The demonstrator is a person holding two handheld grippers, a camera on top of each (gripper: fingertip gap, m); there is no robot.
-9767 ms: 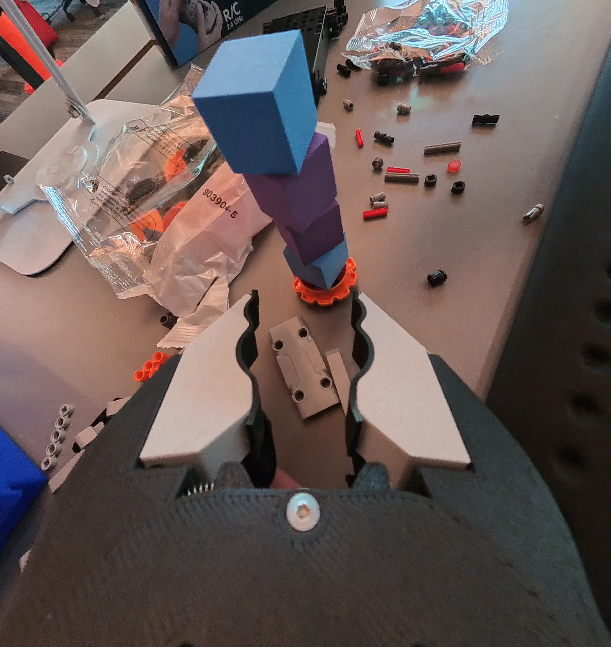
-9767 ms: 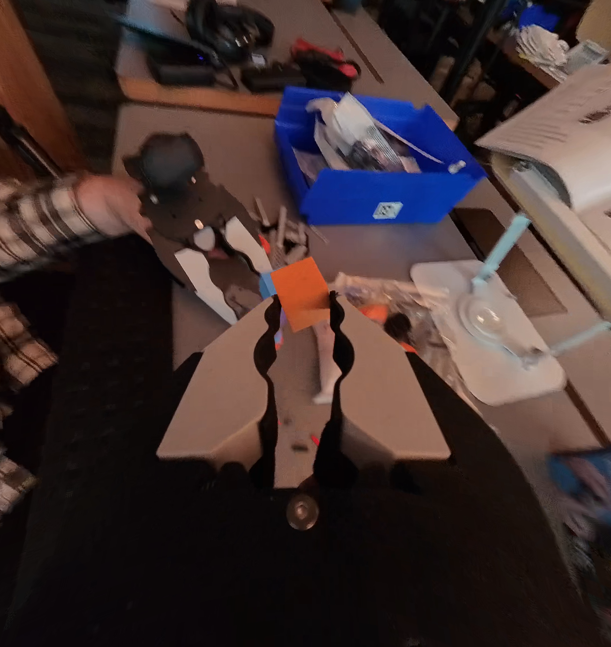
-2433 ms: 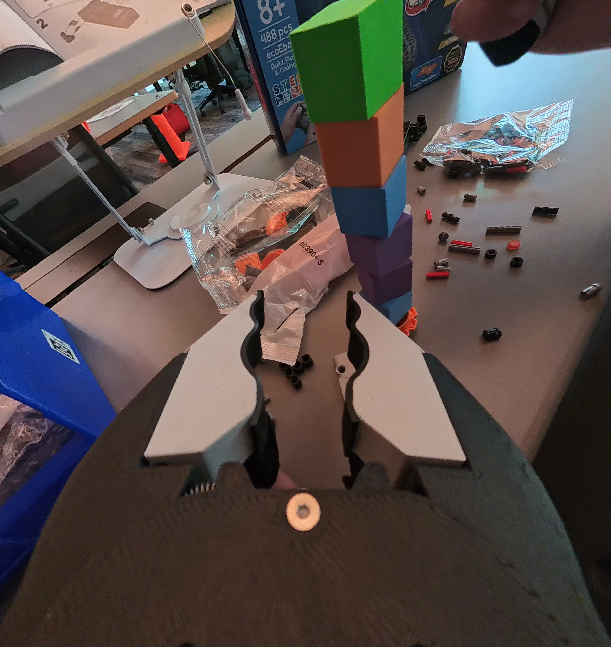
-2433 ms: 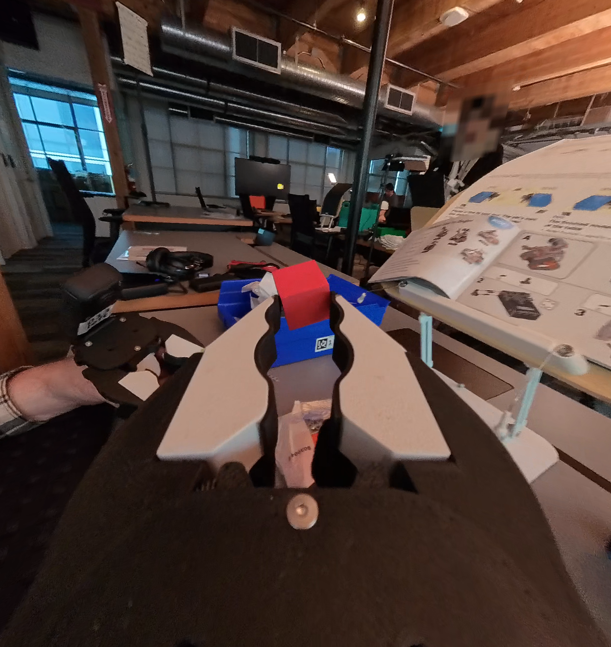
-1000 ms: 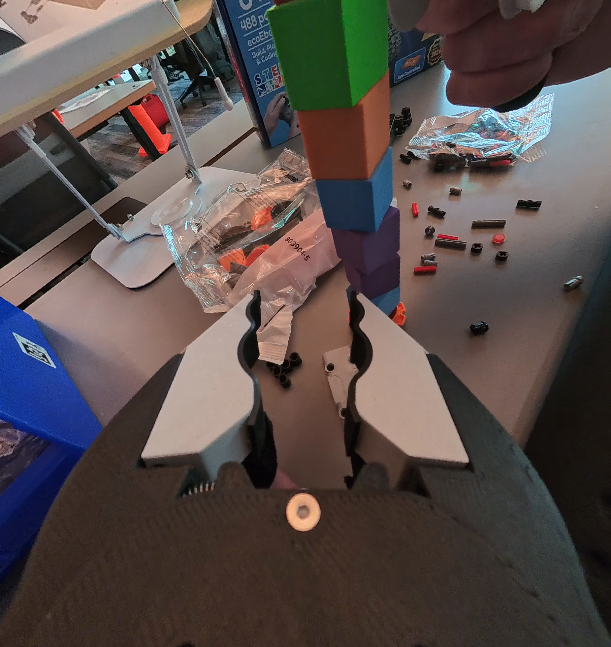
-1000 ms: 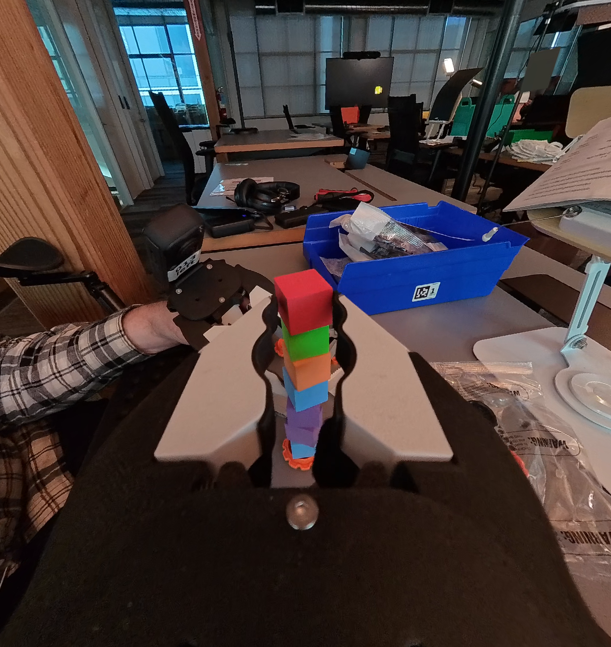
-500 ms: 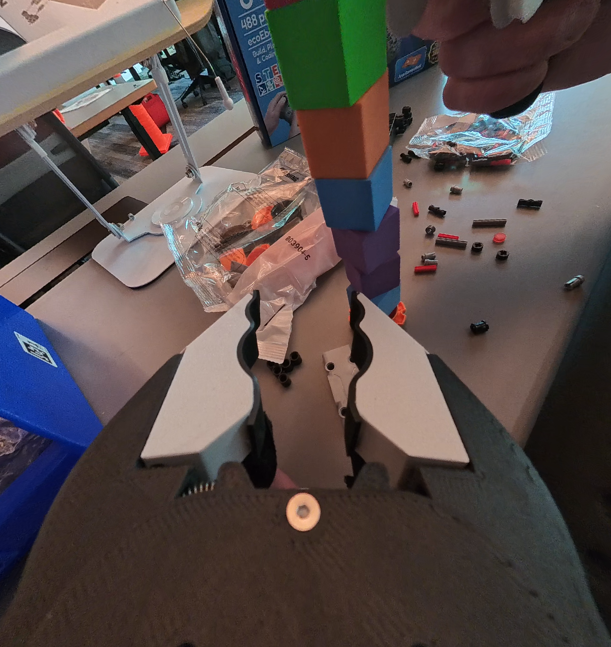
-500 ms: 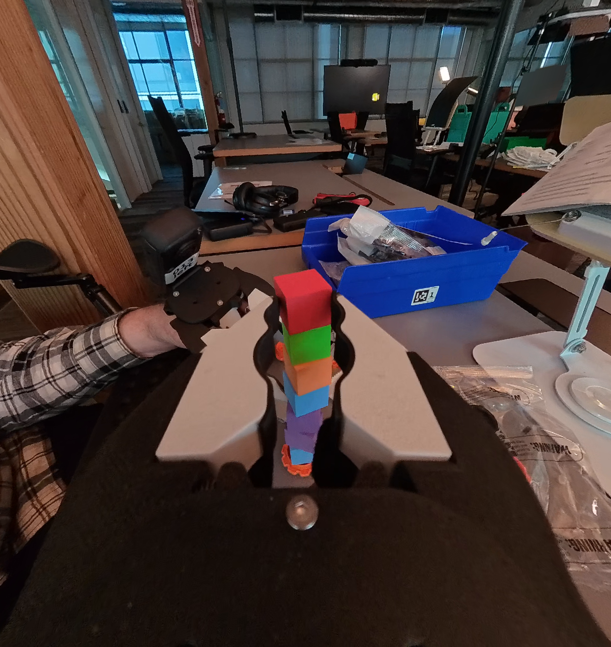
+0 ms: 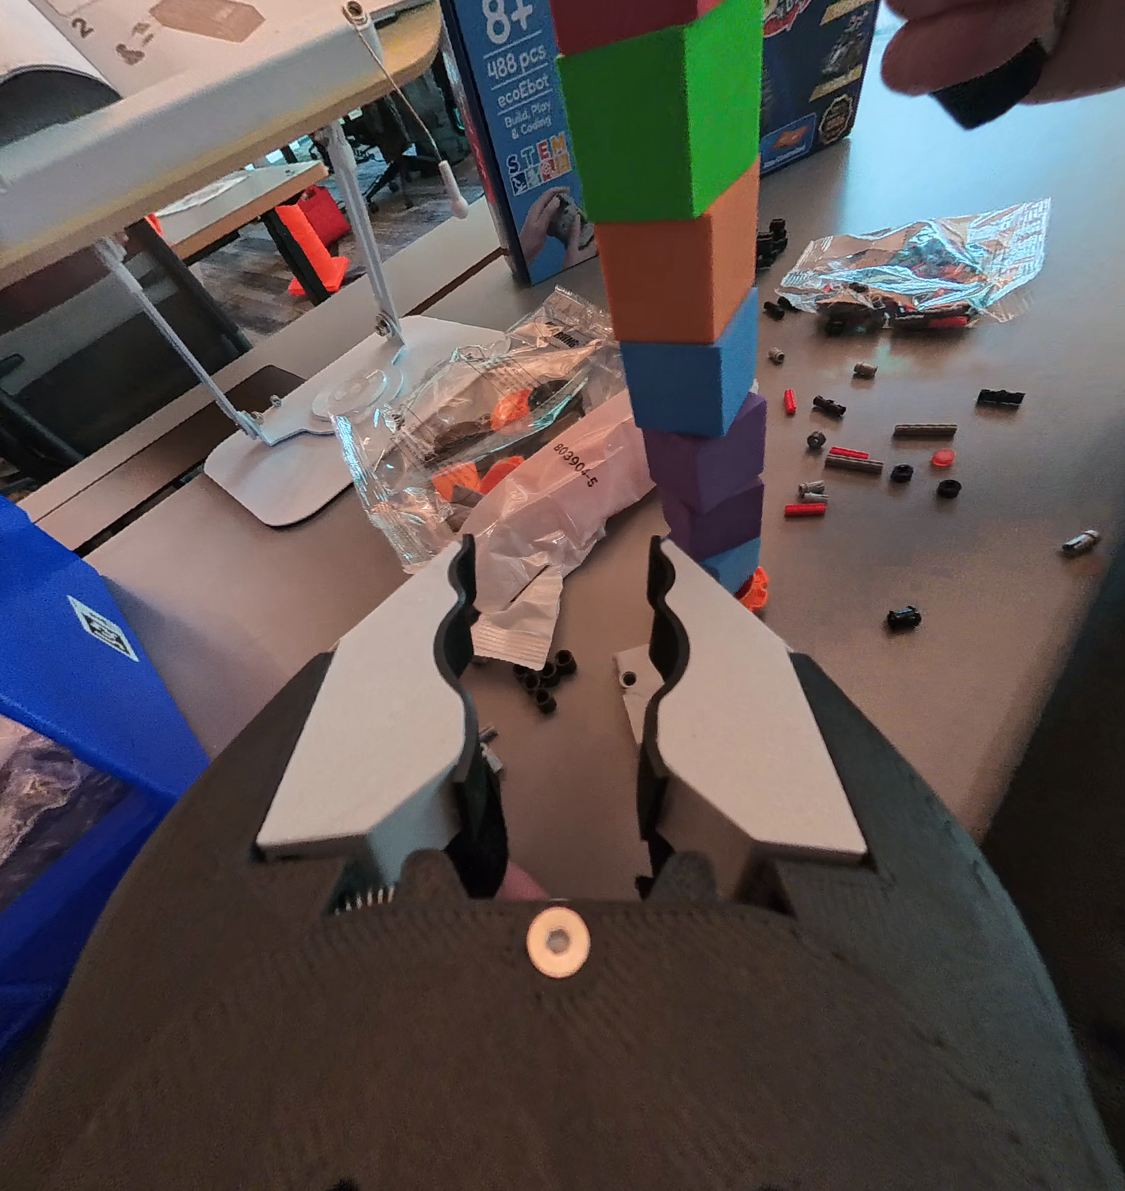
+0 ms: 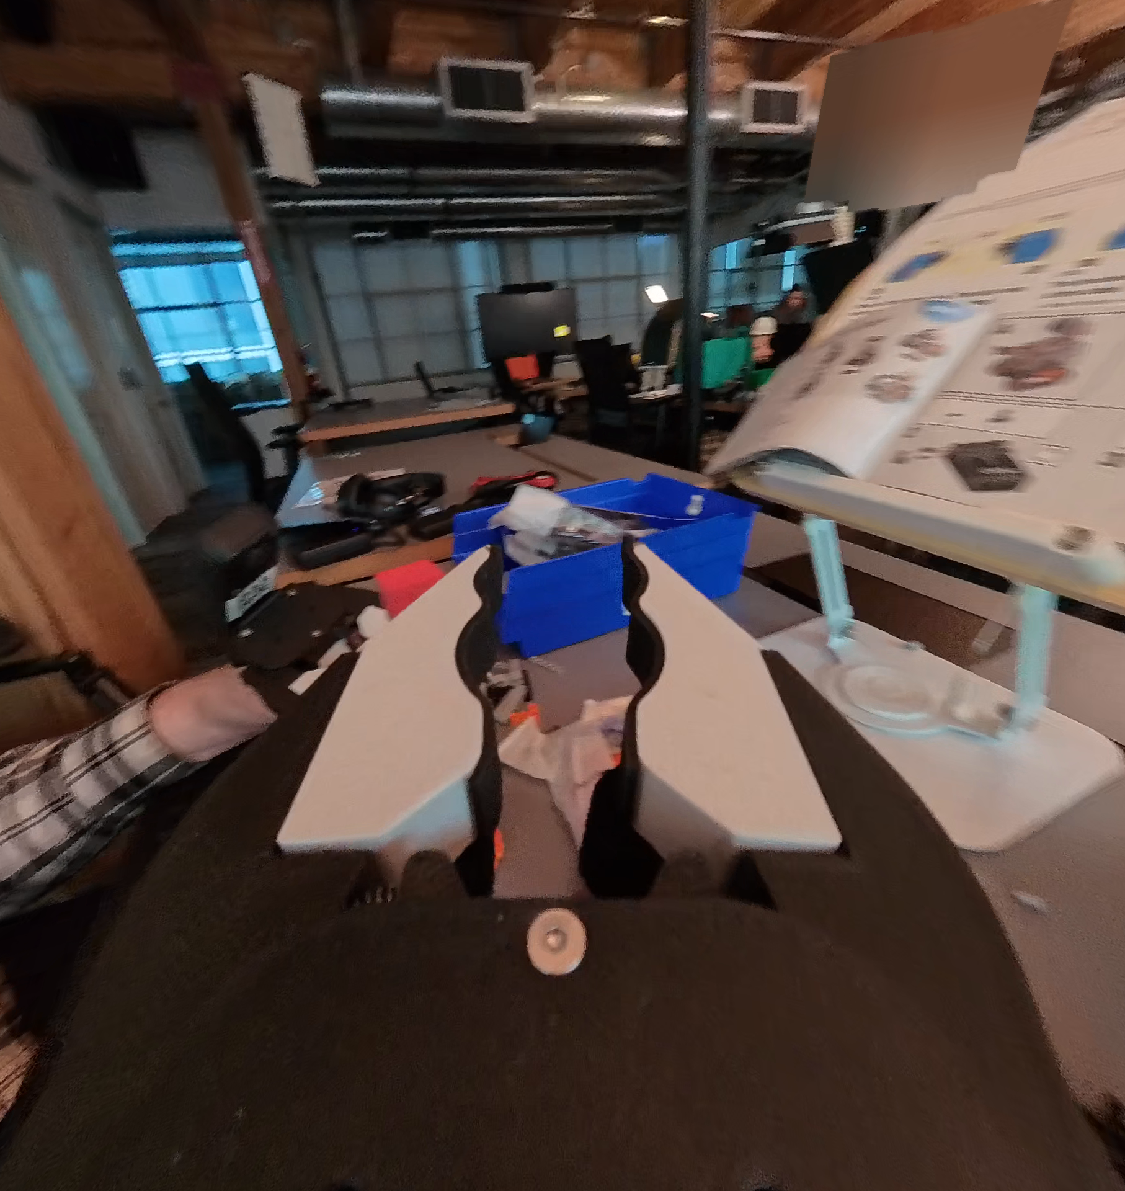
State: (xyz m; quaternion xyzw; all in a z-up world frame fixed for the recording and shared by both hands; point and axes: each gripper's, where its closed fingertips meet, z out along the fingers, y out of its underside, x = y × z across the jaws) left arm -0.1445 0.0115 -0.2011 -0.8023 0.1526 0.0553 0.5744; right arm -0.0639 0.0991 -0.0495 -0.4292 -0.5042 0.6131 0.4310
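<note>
- Both tools stand with fingers apart and hold nothing: our left tool [image 9: 560, 561] hangs above the table [image 9: 933, 677], and our right tool [image 10: 557, 561] is raised over it too.
- We work on a grey-brown table in an open workshop with wooden beams, ducts and large windows; the right wrist view is blurred.
- We see a tower of foam cubes [image 9: 682, 290] just beyond the left tool's right finger, apart from it: red on top, then green, orange, blue, purple, and blue at the foot, on an orange toothed ring [image 9: 754, 590].
- We see plastic bags [image 9: 482, 438] left of the tower, a foil bag [image 9: 921, 271] and small loose pegs [image 9: 869, 464] to its right, and a blue box [image 9: 528, 129] behind it.
- We see a blue bin [image 10: 611, 573] past the right tool, and a white book stand [image 10: 921, 728] carrying an open booklet [image 10: 966, 387].
- We see the red cube [image 10: 408, 583] left of the right tool's fingers.
</note>
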